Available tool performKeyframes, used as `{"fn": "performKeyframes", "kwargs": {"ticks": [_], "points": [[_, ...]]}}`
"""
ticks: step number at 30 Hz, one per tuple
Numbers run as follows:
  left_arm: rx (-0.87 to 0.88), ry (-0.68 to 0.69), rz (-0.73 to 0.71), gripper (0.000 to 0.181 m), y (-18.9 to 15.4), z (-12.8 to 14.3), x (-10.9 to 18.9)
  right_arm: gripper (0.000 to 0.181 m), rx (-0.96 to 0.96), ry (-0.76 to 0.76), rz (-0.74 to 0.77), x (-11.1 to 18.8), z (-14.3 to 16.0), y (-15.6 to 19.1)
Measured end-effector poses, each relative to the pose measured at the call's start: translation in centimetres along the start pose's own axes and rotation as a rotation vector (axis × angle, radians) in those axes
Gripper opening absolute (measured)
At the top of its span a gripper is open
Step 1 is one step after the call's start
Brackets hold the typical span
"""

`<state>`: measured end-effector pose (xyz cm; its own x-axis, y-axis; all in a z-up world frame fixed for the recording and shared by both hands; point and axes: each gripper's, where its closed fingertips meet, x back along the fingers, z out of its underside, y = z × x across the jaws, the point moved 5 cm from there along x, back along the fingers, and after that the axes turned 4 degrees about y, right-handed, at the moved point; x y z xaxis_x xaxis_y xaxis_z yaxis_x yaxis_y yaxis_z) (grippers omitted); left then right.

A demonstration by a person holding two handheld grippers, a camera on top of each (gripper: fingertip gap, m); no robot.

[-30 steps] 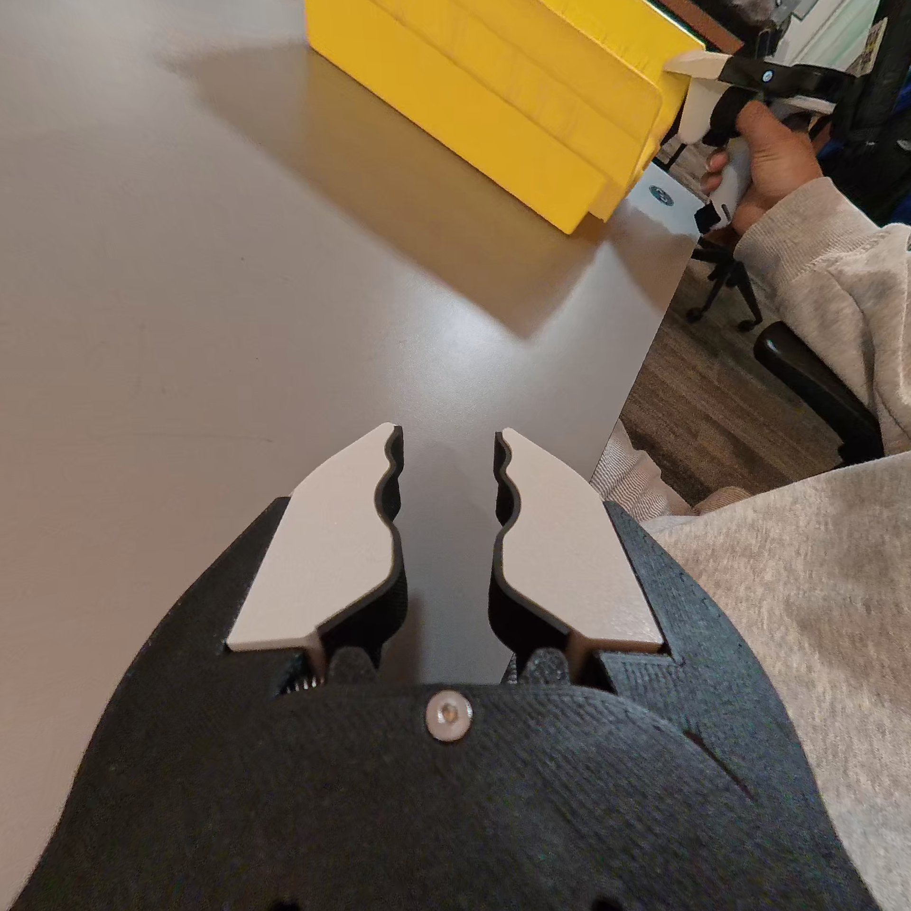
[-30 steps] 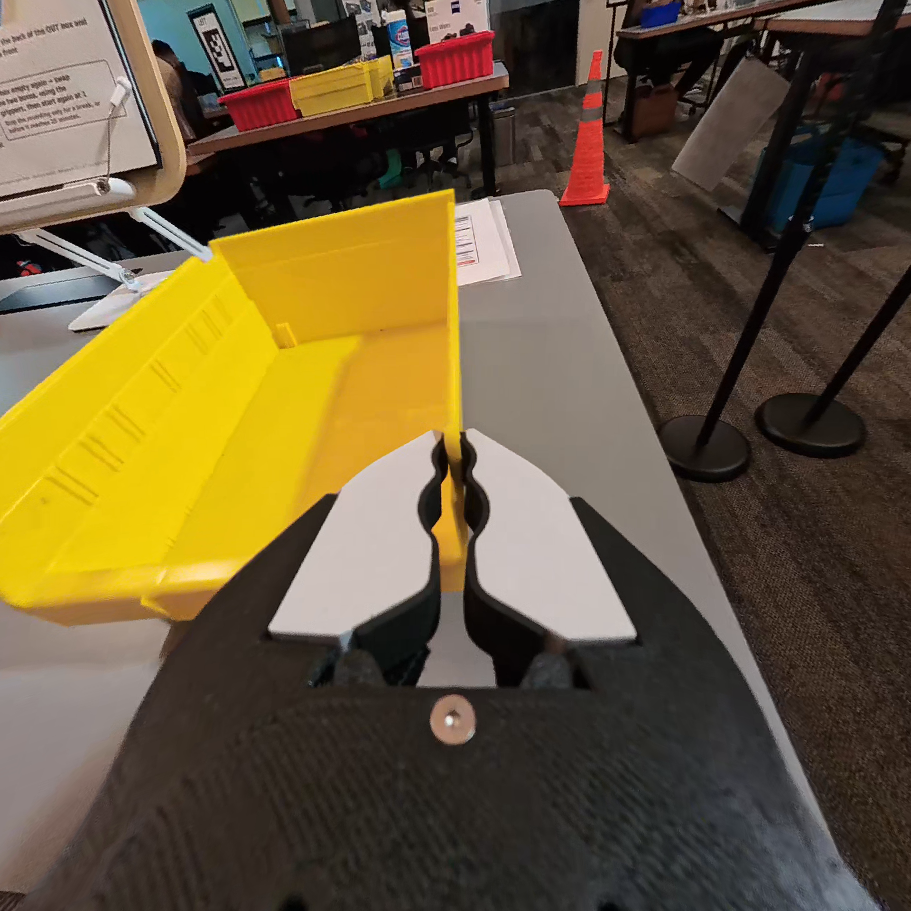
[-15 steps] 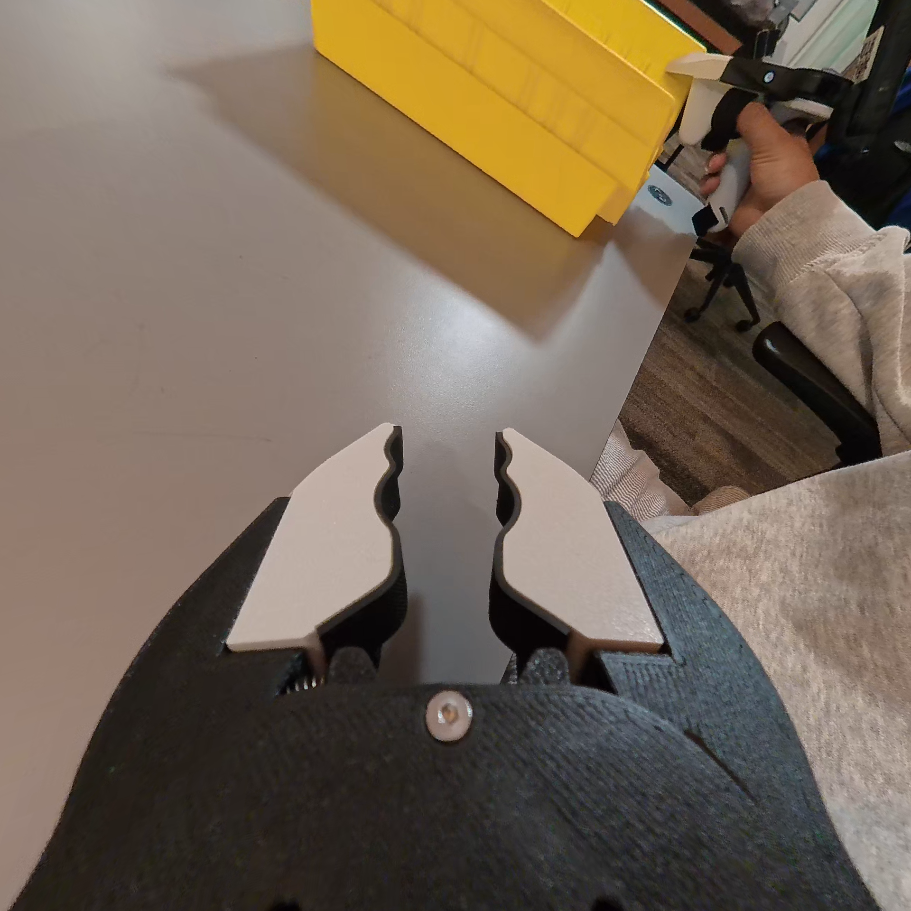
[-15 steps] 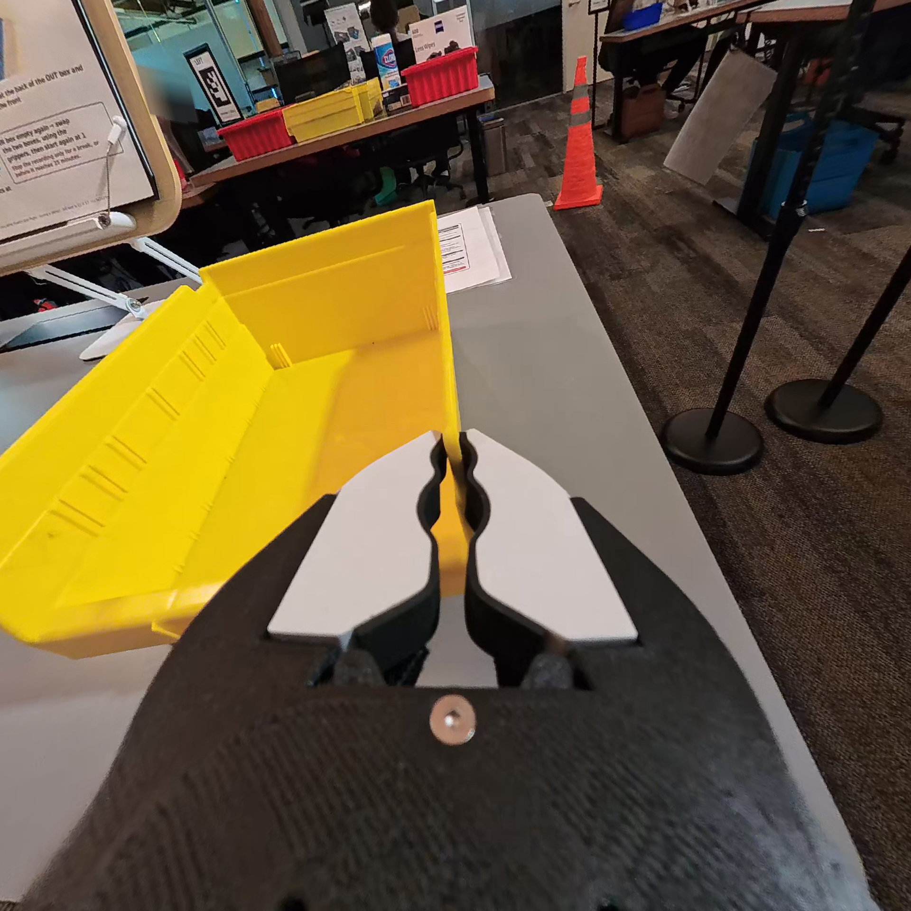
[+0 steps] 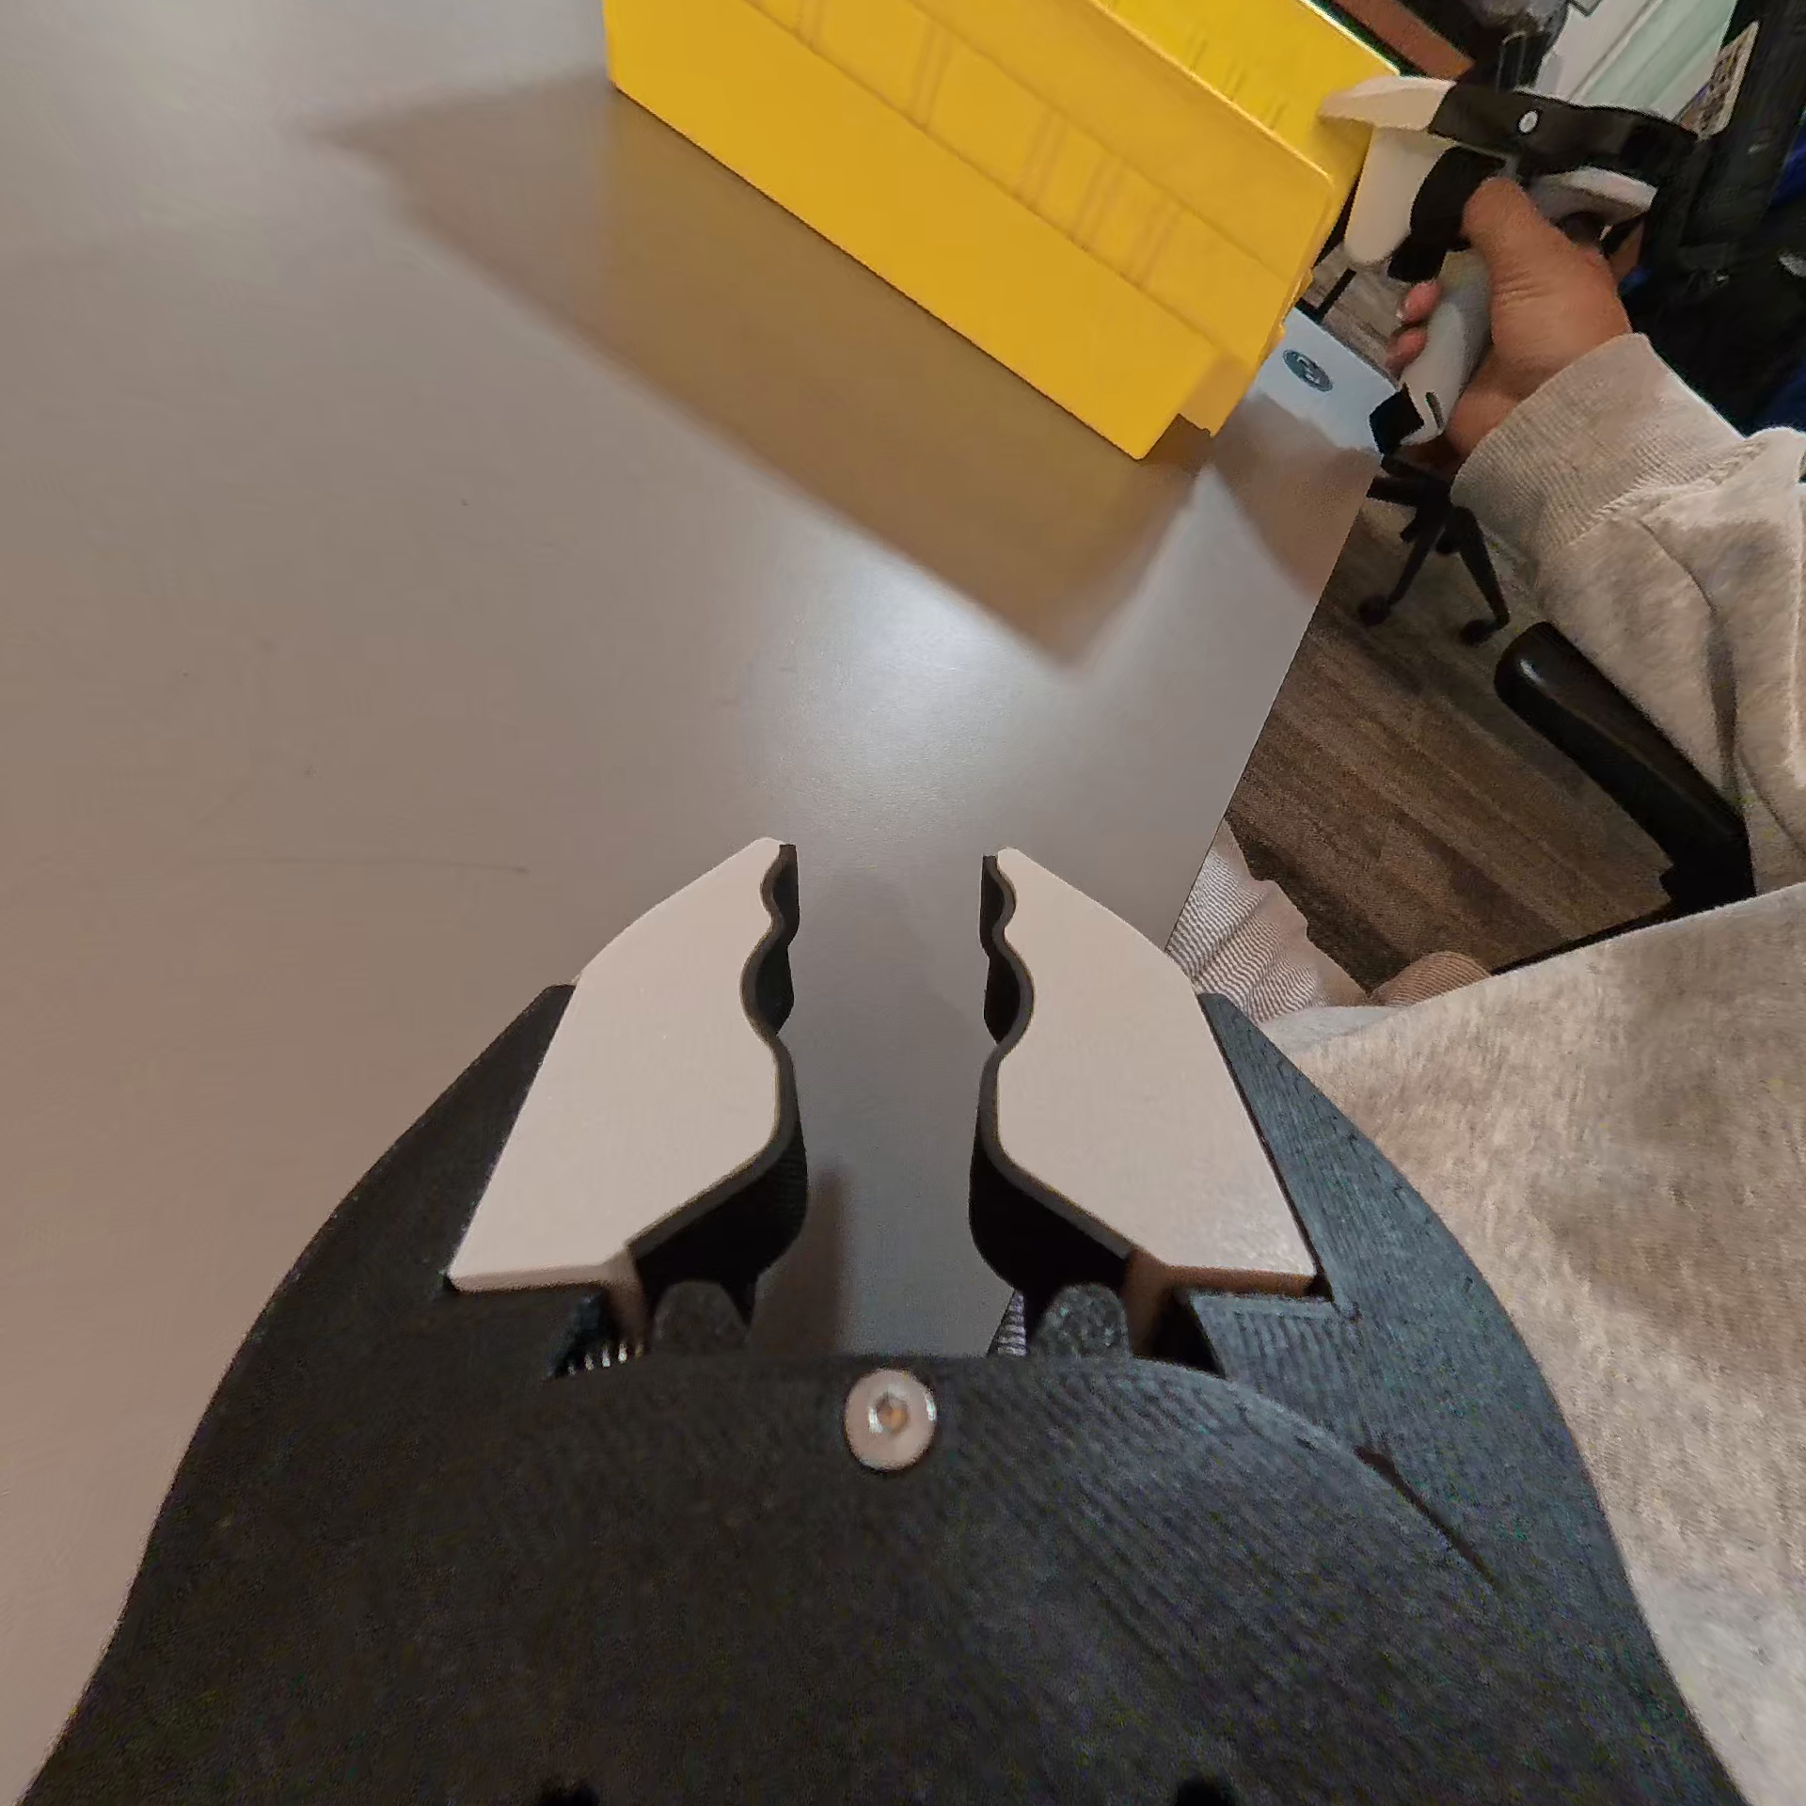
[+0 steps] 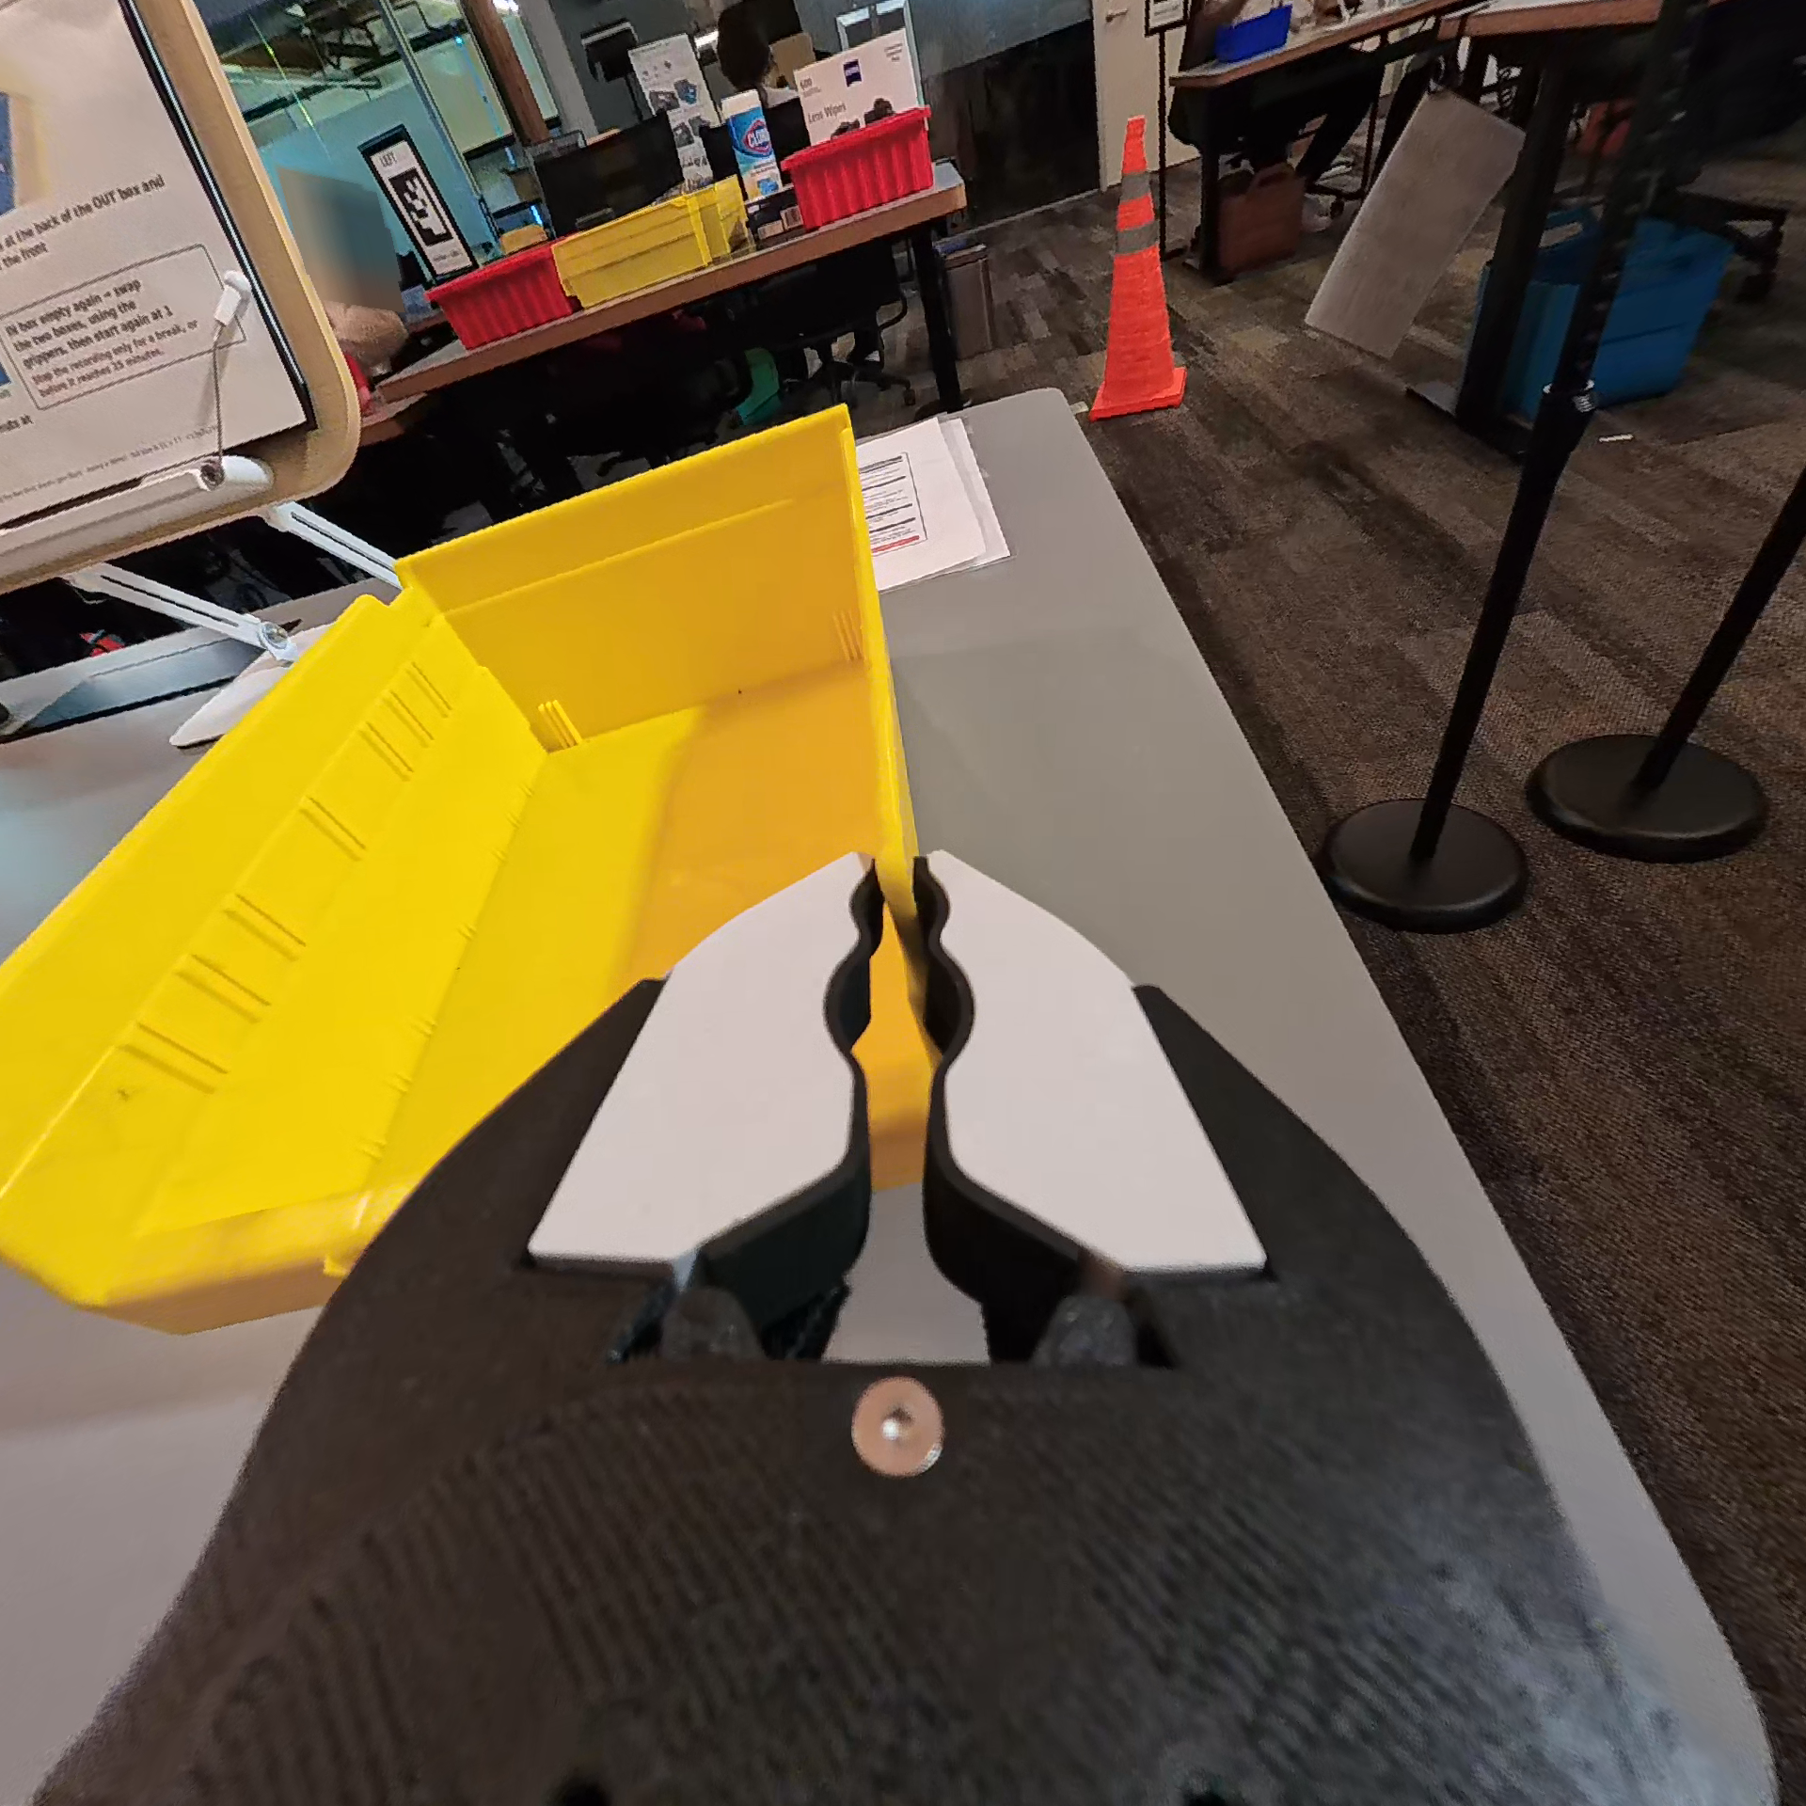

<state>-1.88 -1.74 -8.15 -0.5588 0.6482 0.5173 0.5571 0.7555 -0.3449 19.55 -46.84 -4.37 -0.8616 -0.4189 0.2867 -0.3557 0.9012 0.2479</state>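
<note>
A long empty yellow bin [image 6: 410, 938] rests on the grey table [image 6: 1075, 782]. My right gripper [image 6: 894, 865] is shut on the bin's right side wall near its front corner. The bin sits tilted, its near end off the table. In the left wrist view the yellow bin [image 5: 977, 195] lies at the far right of the table, with the right gripper [image 5: 1368, 107] at its end, held by a hand [image 5: 1505, 293]. My left gripper [image 5: 887, 860] is open and empty, low over the bare table [image 5: 391, 586], far from the bin.
A white stand with a printed board [image 6: 127, 293] stands behind the bin at left. Papers [image 6: 928, 508] lie at the table's far end. Black stanchion bases [image 6: 1422, 870] and an orange cone [image 6: 1139, 293] stand on the carpet right. The table edge [image 5: 1261, 782] and a grey sleeve [image 5: 1564, 1173] are near my left gripper. There is about 45 cm between the tips of the two grippers.
The right gripper has moved the yellow bin toward the person and lowered it a little. The left gripper has not moved.
</note>
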Motion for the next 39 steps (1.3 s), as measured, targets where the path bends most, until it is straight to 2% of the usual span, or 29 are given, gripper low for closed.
{"fn": "performKeyframes", "kwargs": {"ticks": [7, 14, 18, 21, 25, 29, 31, 35, 39], "points": [[0.018, 0.004, 0.008, 0.036, 0.1, 0.0, -0.1, 0.007, -0.053, -0.028, -0.019, -0.1, 0.0, -0.3], [0.018, 0.001, 0.008, 0.036, 0.1, 0.0, 0.0, 0.012, -0.144, -0.208, -0.028, 1.7, -1.7, -1.0], [0.013, 0.001, 0.006, 0.036, 0.1, 0.1, 0.0, 0.017, -0.106, -0.315, 0.0, 3.3, -3.5, 0.3], [0.011, 0.003, 0.003, 0.036, 0.1, 0.1, -0.1, 0.021, -0.062, -0.404, -0.068, 4.5, -5.7, 4.7], [0.009, -0.026, 0.004, 0.039, 0.0, -0.3, -0.1, 0.02, 0.107, -0.406, -0.31, 4.2, -6.6, 15.4], [0.023, -0.086, -0.019, 0.044, 0.3, -1.1, 0.2, 0.015, 0.34, -0.286, -0.552, 2.5, -2.8, 26.9], [0.034, -0.147, -0.044, 0.046, 0.8, -1.7, 0.8, 0.015, 0.385, -0.192, -0.681, 1.9, -0.1, 31.1], [-0.016, -0.234, -0.182, 0.056, 2.3, -2.4, 2.7, 0.015, 0.429, -0.063, -0.875, 1.3, 3.4, 34.7], [-0.048, -0.38, -0.402, 0.057, 3.9, -3.4, 6.8, 0.011, 0.496, 0.011, -0.891, -0.3, 4.8, 35.1]]}}
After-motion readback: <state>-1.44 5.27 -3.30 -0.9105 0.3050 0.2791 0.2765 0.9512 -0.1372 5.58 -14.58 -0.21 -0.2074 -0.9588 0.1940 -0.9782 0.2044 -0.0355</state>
